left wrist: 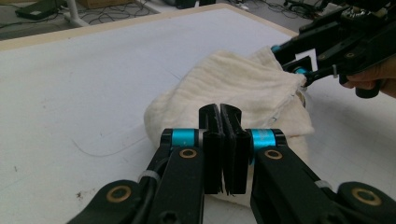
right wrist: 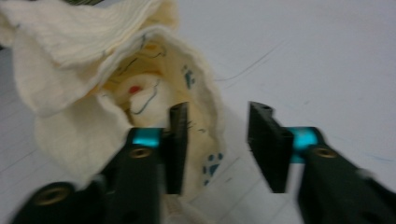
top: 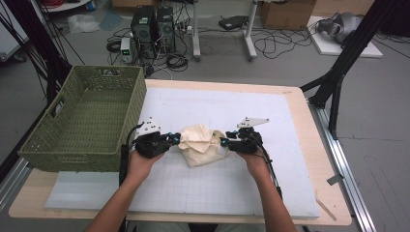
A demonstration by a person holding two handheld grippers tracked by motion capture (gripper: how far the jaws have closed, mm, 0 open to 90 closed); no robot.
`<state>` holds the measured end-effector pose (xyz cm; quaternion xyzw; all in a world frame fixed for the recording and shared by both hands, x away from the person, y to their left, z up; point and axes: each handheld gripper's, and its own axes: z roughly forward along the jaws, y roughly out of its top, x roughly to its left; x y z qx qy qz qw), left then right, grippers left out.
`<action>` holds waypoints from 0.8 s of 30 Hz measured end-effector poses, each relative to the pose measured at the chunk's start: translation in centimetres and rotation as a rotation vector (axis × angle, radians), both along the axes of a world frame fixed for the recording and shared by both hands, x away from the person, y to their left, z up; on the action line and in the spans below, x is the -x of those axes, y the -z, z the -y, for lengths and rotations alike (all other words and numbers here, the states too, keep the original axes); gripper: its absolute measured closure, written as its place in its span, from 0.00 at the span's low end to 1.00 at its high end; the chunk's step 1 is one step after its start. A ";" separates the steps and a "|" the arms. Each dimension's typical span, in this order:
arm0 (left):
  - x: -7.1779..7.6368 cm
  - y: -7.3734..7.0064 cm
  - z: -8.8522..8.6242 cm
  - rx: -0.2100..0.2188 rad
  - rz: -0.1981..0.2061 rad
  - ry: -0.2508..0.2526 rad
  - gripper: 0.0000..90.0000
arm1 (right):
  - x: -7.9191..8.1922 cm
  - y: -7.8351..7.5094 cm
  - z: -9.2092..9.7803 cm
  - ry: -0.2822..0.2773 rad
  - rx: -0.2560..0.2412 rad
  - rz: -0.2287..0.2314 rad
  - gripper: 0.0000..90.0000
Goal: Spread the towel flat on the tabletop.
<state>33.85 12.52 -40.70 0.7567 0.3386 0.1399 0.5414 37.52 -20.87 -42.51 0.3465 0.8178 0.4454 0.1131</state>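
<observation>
A crumpled cream cloth (top: 200, 144) with small printed figures lies in a heap mid-table on the white mat (top: 217, 188). My left gripper (top: 177, 139) is at the heap's left edge. Its jaws are pressed together on the near edge of the cloth (left wrist: 243, 88), and fabric shows just under the pads (left wrist: 212, 140). My right gripper (top: 224, 141) is at the heap's right side. In the right gripper view it (right wrist: 217, 140) stands open, with the left finger (right wrist: 177, 144) against the printed inner fold of the cloth (right wrist: 140, 93) and bare mat between the jaws.
A green woven basket (top: 87, 154) stands at the table's left, close to the left hand. The wooden table edge (top: 316, 145) runs along the right. Beyond the table are computer towers (top: 152, 29) and cables on the floor.
</observation>
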 end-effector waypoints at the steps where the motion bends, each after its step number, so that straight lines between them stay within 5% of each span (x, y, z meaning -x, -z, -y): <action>1: 0.0 0.0 -0.1 -0.002 0.002 -0.002 0.97 | 0.0 0.1 -0.1 -0.002 0.010 -0.012 0.84; 4: -0.1 0.2 -0.4 0.000 0.000 -0.019 0.97 | 0.8 0.2 0.1 -0.011 0.044 0.007 0.96; 18: -0.7 1.5 0.1 -0.014 -0.051 -0.059 0.97 | 5.9 0.1 7.9 0.130 0.164 -0.003 0.97; 22: -0.8 1.8 0.6 -0.051 -0.057 -0.051 0.97 | 6.4 0.4 9.2 0.194 0.167 -0.026 0.90; 24: -0.8 1.9 0.5 -0.068 -0.054 -0.047 0.97 | 6.6 0.5 9.4 0.216 0.184 -0.015 0.79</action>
